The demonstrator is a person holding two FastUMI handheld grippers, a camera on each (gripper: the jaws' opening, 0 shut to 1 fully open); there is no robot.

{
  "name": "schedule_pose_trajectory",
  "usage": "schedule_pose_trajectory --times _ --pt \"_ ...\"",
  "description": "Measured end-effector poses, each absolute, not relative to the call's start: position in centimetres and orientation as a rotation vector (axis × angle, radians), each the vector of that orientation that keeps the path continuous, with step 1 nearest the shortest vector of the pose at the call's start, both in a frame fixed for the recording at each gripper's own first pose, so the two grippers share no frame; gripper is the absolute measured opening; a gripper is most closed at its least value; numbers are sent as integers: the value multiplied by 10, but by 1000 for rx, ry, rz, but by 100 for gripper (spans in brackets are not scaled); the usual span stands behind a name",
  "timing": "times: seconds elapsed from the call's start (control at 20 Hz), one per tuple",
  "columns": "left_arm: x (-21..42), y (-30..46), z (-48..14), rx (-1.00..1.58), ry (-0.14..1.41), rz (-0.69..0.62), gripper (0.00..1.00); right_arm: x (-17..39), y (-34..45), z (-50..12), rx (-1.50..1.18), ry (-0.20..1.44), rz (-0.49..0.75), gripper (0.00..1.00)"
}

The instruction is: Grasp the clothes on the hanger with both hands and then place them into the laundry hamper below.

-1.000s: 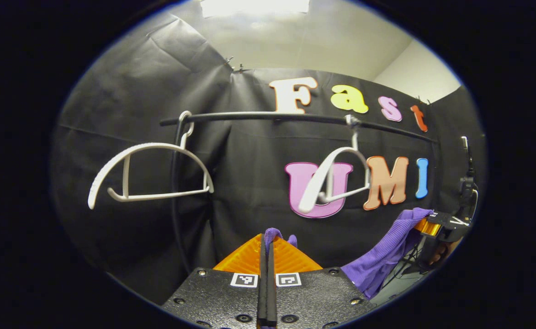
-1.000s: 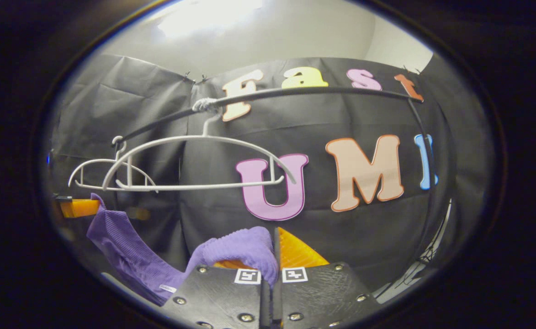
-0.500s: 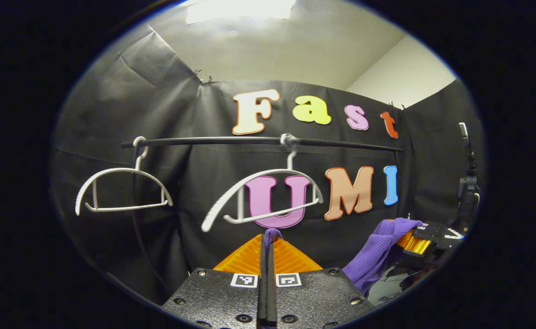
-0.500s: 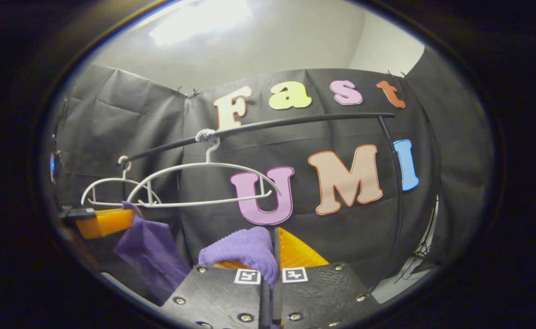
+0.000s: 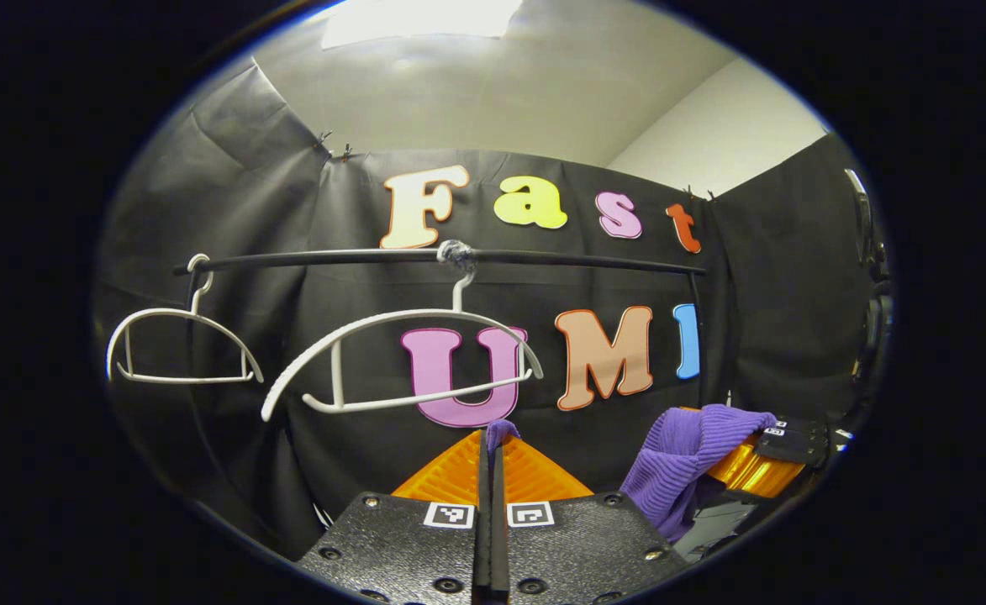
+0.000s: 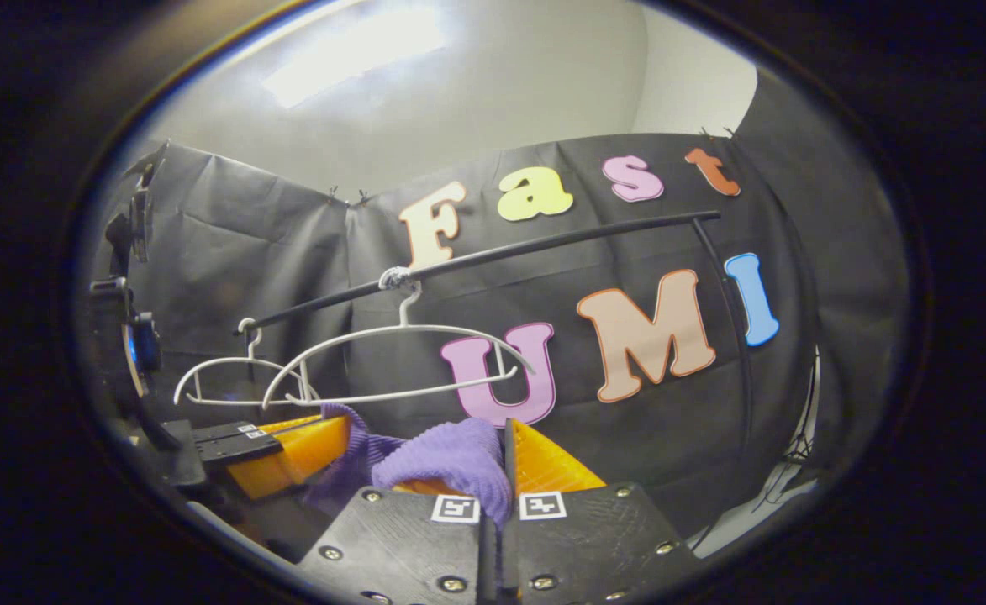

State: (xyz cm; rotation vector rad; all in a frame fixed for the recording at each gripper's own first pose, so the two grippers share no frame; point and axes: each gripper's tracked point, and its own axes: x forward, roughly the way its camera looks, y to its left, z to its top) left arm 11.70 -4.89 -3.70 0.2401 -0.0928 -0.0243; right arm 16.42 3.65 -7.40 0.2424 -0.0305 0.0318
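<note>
A purple knit garment [image 5: 682, 470] hangs between my two grippers, off the hangers. My left gripper [image 5: 493, 445] is shut on one end of it, with a small purple tuft [image 5: 501, 430] poking out above the closed fingers. My right gripper [image 6: 501, 470] is shut on the other end, the purple garment [image 6: 450, 462] bunched over its left finger. In the left gripper view the right gripper [image 5: 753, 466] sits low at the right. The right gripper view has the left gripper [image 6: 291, 449] low at the left. Two bare white hangers [image 5: 400, 361] [image 5: 177, 344] hang on the black rail [image 5: 425, 256].
The rail [image 6: 493, 252] runs across the booth with an upright post [image 6: 732, 319] at its right end. Both white hangers [image 6: 392, 365] hang empty above and behind the grippers. A dark stand with a device [image 6: 135, 336] is at the far left. Cables [image 6: 791, 458] trail at the lower right.
Both grippers have pulled back from the rail with the purple garment and come closer together. The hangers now look smaller and farther, and the nearer one has swung round.
</note>
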Motion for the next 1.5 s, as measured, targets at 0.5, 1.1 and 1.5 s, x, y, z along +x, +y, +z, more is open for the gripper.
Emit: schedule_pose_trajectory --times 0.5,1.1,1.5 --pt "136 -22 -75 267 -84 52 0 193 19 -125 311 22 -67 3" --pt "172 39 -185 179 113 75 0 218 31 -233 315 202 -85 3" --pt "195 65 -278 197 215 77 1 220 32 -338 302 371 -88 3"
